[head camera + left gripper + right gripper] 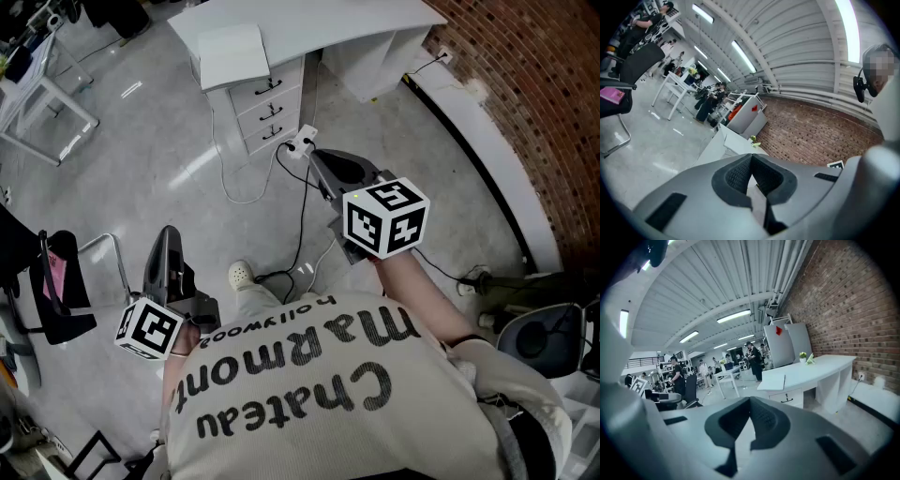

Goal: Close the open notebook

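the closing hasn't begun: the notebook lies on one end of the white desk, well away from the left gripper and right gripper, both pinched shut on nothing, so i'd say the next move is stepping up to that desk.

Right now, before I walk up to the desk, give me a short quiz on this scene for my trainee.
1. True or false: the right gripper has its jaws together.
2. What, if anything, is between the jaws of the left gripper?
3. Where is the notebook? A: in the left gripper. B: on the white desk, above the drawers. C: in the right gripper.

Key: 1 true; 2 nothing, they are shut and empty; 3 B.
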{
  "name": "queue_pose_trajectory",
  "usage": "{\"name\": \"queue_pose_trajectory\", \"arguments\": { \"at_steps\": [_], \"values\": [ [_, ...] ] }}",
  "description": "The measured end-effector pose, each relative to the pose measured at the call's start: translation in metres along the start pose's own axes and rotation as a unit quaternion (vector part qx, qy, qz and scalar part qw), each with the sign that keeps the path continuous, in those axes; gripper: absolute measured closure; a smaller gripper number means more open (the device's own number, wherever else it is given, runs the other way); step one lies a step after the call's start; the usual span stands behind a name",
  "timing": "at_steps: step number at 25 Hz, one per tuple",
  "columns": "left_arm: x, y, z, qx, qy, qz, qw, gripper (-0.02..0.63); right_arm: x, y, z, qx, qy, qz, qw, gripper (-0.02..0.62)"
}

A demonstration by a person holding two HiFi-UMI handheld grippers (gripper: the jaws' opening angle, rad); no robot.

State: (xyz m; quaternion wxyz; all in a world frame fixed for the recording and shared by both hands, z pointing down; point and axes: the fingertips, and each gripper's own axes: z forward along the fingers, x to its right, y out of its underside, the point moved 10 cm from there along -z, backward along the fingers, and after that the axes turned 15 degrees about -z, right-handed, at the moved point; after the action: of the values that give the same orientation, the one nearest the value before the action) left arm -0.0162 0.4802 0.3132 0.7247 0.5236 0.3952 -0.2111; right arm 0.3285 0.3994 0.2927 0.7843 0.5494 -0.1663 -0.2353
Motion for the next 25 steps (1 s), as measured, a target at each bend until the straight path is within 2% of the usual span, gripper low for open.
{"name": "queue_pose_trajectory", "arguments": {
  "at_steps": [4,10,15,21,25],
  "values": [
    [-0.023,-0.038,0.021,-0.008,-0.004,-0.005,0.9999,0.604,-0.009,-0.015,0.038,-0.006,0.005,0.005,1.000,0.592],
    [-0.046,-0.109,0.060,-0.020,0.027,0.007,0.9994,0.604,-0.022,-0.049,0.096,0.006,0.021,0.016,1.000,0.592],
    [-0.073,-0.164,0.080,-0.020,0.036,0.011,0.9991,0.604,-0.039,-0.073,0.138,0.022,0.031,0.029,0.999,0.592],
    [-0.102,-0.200,0.097,-0.035,0.044,0.010,0.9984,0.604,-0.056,-0.078,0.174,0.009,0.052,0.046,0.998,0.592],
    [-0.126,-0.209,0.105,-0.067,0.039,0.005,0.9970,0.604,-0.066,-0.062,0.194,-0.020,0.055,0.067,0.996,0.592]
  ]
}}
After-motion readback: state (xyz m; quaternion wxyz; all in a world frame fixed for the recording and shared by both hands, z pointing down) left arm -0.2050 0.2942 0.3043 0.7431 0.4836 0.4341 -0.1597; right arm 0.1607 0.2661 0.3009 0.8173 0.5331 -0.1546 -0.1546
